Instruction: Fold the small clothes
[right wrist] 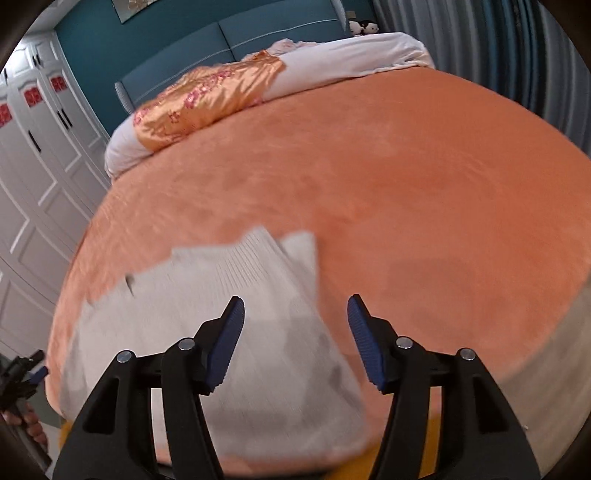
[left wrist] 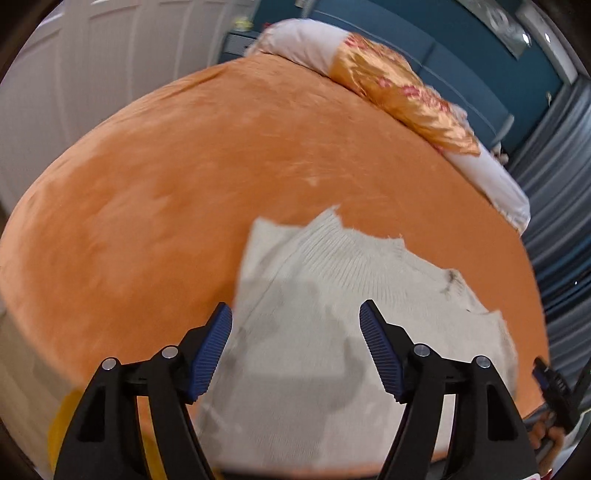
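A small cream knitted garment (left wrist: 332, 295) lies partly folded on the orange bedspread (left wrist: 184, 166), near the bed's front edge. My left gripper (left wrist: 295, 314) hangs above the garment's left part, open, with nothing between its blue pads. In the right wrist view the same garment (right wrist: 229, 314) lies at lower left, blurred by motion. My right gripper (right wrist: 295, 308) is open above the garment's right edge and the bedspread (right wrist: 406, 184), holding nothing. The other gripper (left wrist: 554, 384) shows at the left view's right border, in a hand.
A gold-and-pink satin pillow (left wrist: 399, 92) and white bedding (left wrist: 491, 177) lie at the bed's head against a teal headboard (right wrist: 258, 33). White wardrobe doors (right wrist: 33, 166) stand on one side, grey curtains (left wrist: 554, 184) on the other. Something yellow (left wrist: 59, 424) shows below the bed's front edge.
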A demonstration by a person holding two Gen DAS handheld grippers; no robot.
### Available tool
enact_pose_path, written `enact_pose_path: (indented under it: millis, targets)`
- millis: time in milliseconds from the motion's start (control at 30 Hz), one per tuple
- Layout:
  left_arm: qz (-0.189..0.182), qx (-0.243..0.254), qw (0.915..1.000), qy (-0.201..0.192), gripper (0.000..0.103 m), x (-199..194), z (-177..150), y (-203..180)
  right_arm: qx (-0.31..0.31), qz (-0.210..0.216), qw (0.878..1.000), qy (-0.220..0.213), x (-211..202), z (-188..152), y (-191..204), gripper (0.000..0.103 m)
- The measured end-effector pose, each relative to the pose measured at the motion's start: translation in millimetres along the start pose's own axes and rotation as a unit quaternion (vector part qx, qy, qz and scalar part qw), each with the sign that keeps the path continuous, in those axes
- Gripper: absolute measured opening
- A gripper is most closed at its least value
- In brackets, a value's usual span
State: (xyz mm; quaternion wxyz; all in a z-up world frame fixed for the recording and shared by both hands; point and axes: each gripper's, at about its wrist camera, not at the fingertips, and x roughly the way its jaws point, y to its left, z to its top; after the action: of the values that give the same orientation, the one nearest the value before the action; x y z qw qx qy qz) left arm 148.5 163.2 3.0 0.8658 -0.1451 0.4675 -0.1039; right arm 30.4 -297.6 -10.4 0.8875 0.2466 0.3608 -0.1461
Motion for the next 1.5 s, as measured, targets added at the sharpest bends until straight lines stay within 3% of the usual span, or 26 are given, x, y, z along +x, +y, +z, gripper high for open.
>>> enact_pose_path:
  millis: [133, 167, 200, 233, 267, 333, 433, 500, 567, 600, 667, 733, 833, 933, 1000, 1100, 1200, 1267, 1367, 1500]
  targets:
    - [-0.003, 0.004, 0.9990, 0.045, 0.069, 55, 16, -8, 0.016, 0.005, 0.999, 0.036, 52, 7, 8, 0.056]
    - [0.000, 0.009, 0.9988, 0.049, 0.059, 66, 18, -10, 0.009, -0.003, 0.999, 0.052, 68, 7, 11, 0.044]
    - [0.016, 0.025, 0.9979, 0.058, 0.022, 77, 19, -13, -0.003, -0.012, 0.998, 0.066, 77, 4, 13, 0.030]
    - [0.035, 0.041, 0.9963, 0.067, 0.010, 84, 21, -14, -0.012, -0.021, 0.997, 0.074, 82, 4, 16, 0.009]
    - [0.042, 0.047, 0.9959, 0.065, 0.005, 83, 20, -14, -0.005, -0.002, 0.998, 0.056, 75, 10, 16, 0.008]
    - [0.035, 0.045, 0.9973, 0.046, 0.004, 72, 28, -12, 0.008, 0.029, 0.999, 0.010, 50, 23, 14, 0.008]
    - [0.051, 0.051, 0.9972, 0.022, 0.004, 66, 39, -10, 0.016, 0.033, 0.999, -0.025, 37, 35, 4, 0.007]
    - [0.069, 0.046, 0.9961, 0.031, 0.004, 84, 42, -3, 0.017, 0.003, 1.000, -0.001, 62, 34, -7, 0.007]
    - [0.083, 0.039, 0.9946, 0.048, 0.005, 106, 39, 3, 0.031, -0.028, 0.997, 0.070, 109, 17, -23, 0.007]
    - [0.091, 0.041, 0.9942, 0.039, 0.006, 110, 36, 4, 0.036, -0.027, 0.996, 0.075, 119, 10, -27, 0.007]
    - [0.104, 0.048, 0.9929, 0.034, 0.006, 109, 36, -2, 0.039, -0.027, 0.997, 0.059, 106, 14, -22, 0.011]
    - [0.112, 0.058, 0.9914, 0.035, 0.012, 104, 37, -9, 0.044, -0.026, 0.997, 0.056, 94, 17, -16, 0.021]
    - [0.103, 0.071, 0.9921, 0.007, 0.015, 73, 34, -19, 0.019, -0.044, 0.999, 0.008, 54, 18, 3, 0.022]
    - [0.086, 0.094, 0.9917, -0.020, 0.016, 36, 16, -42, -0.019, 0.003, 1.000, -0.015, 18, 1, 39, 0.022]
    - [0.059, 0.119, 0.9910, -0.015, 0.019, 21, -8, -67, -0.057, 0.039, 0.998, 0.005, 7, -25, 69, 0.022]
    - [0.032, 0.149, 0.9880, 0.024, 0.021, 23, -49, -99, -0.118, 0.088, 0.987, 0.065, 10, -77, 121, 0.022]
    - [0.044, 0.174, 0.9814, 0.067, 0.021, 41, -88, -114, -0.172, 0.086, 0.976, 0.099, 23, -124, 149, 0.021]
    - [0.058, 0.181, 0.9797, 0.065, 0.021, 42, -102, -112, -0.185, 0.066, 0.976, 0.099, 25, -139, 144, 0.018]
    - [0.064, 0.179, 0.9792, 0.071, 0.023, 35, -108, -103, -0.159, 0.062, 0.980, 0.102, 14, -136, 119, 0.011]
    - [0.067, 0.173, 0.9798, 0.075, 0.023, 33, -111, -93, -0.134, 0.042, 0.983, 0.120, 5, -141, 91, 0.009]
